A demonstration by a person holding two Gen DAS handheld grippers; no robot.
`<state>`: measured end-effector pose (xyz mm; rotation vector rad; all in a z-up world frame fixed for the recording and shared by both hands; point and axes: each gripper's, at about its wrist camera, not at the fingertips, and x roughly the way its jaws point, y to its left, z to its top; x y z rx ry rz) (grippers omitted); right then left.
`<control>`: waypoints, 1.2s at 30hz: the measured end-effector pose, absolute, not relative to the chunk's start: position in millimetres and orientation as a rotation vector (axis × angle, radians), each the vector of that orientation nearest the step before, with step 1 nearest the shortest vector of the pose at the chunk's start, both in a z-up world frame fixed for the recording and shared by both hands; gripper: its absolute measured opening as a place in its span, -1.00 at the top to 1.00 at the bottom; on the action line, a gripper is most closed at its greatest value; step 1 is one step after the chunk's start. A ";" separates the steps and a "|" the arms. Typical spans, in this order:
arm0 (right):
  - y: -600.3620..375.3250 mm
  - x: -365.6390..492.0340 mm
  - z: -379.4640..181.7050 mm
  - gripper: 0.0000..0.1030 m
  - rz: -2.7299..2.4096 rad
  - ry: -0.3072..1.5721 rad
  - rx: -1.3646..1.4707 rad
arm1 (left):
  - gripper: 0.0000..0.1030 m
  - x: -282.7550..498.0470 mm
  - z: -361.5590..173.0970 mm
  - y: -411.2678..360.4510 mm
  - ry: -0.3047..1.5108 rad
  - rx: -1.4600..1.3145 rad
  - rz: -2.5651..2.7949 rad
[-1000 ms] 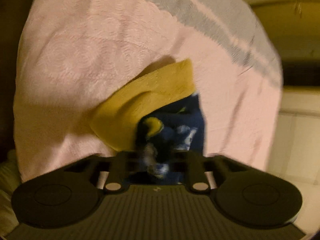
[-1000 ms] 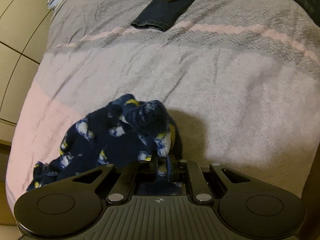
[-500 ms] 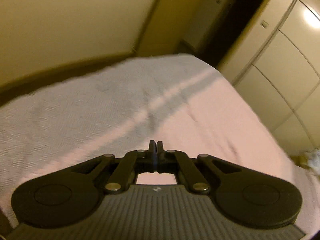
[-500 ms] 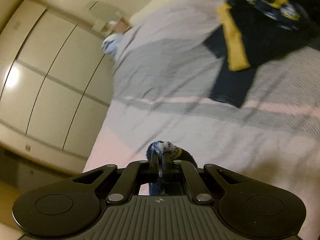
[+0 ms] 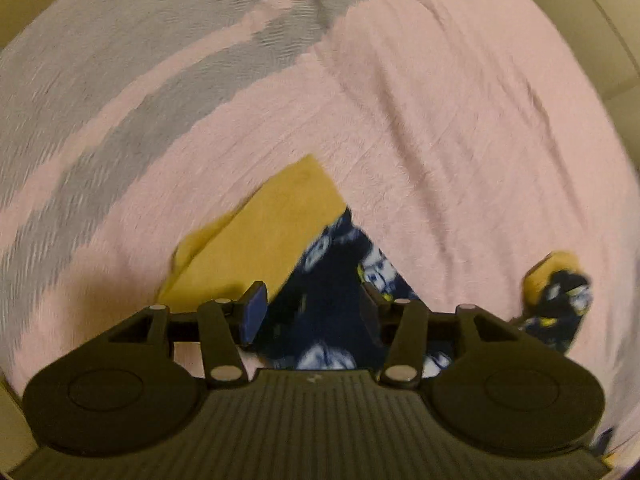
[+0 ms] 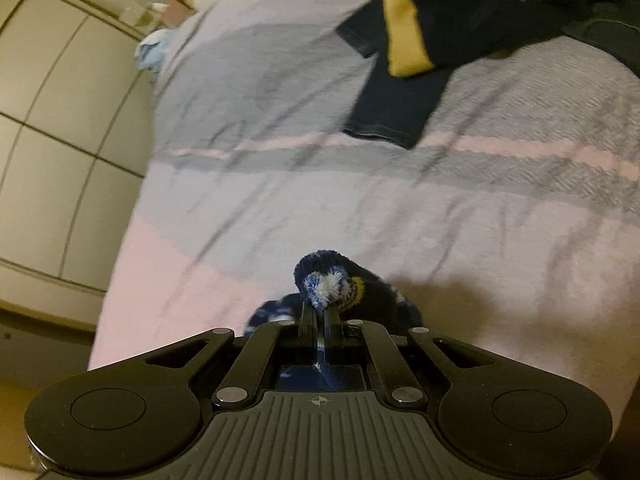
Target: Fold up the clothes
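1. The navy printed fleece garment (image 5: 324, 312) is seen at lower centre of the left wrist view, on the pink and grey bedspread (image 5: 440, 100), with its yellow band (image 5: 264, 236) spread flat toward the upper left.
2. The left gripper (image 5: 310, 310) is held over the navy cloth with its fingers wide apart; nothing is gripped.
3. The right gripper (image 6: 320, 320) is seen at lower centre of its view, fingers pressed together on a bunched tuft of the same fleece (image 6: 328, 284).
4. A pile of dark clothes (image 6: 472, 4) lies at the upper right; whether it is folded cannot be told.
5. The fleece is judged not yet neatly folded: part lies flat, part is bunched.
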<state>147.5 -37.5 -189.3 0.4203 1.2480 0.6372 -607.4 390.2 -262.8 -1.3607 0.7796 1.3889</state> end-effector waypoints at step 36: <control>-7.4 203.6 -100.7 0.99 0.910 1.062 0.625 | 0.84 -650.8 -71.3 398.9 0.274 -1.083 1.442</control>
